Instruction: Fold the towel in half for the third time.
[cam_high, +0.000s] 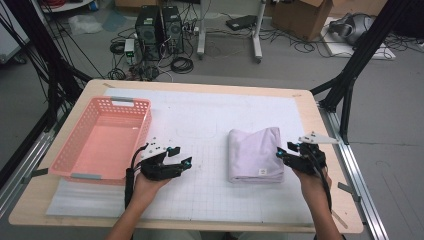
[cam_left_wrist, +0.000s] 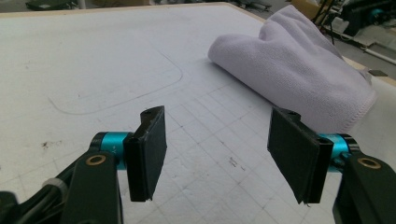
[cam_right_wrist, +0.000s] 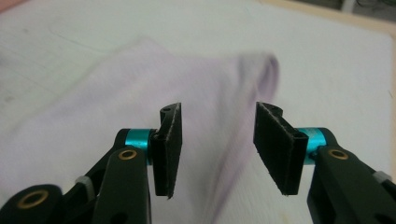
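Folded lilac towel (cam_high: 256, 154), right tongs (cam_high: 283, 150) parted above it

Pink basket (cam_high: 102, 137), perhaps computers (cam_high: 160, 27) behind

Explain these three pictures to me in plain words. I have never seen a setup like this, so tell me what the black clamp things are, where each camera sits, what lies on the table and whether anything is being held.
A person sits at a table with a hand-held clamp in each hand. The high view looks down from above: the left gripper is near a pink plastic basket, the right gripper at the edge of a folded lilac towel. The other two pictures come from small cameras riding on the clamps, looking along their black jaws. The left gripper view shows that clamp open over the white gridded mat, with the towel off to the side. The right gripper view shows its jaws apart just above the towel, pressing on nothing. Nothing is held.
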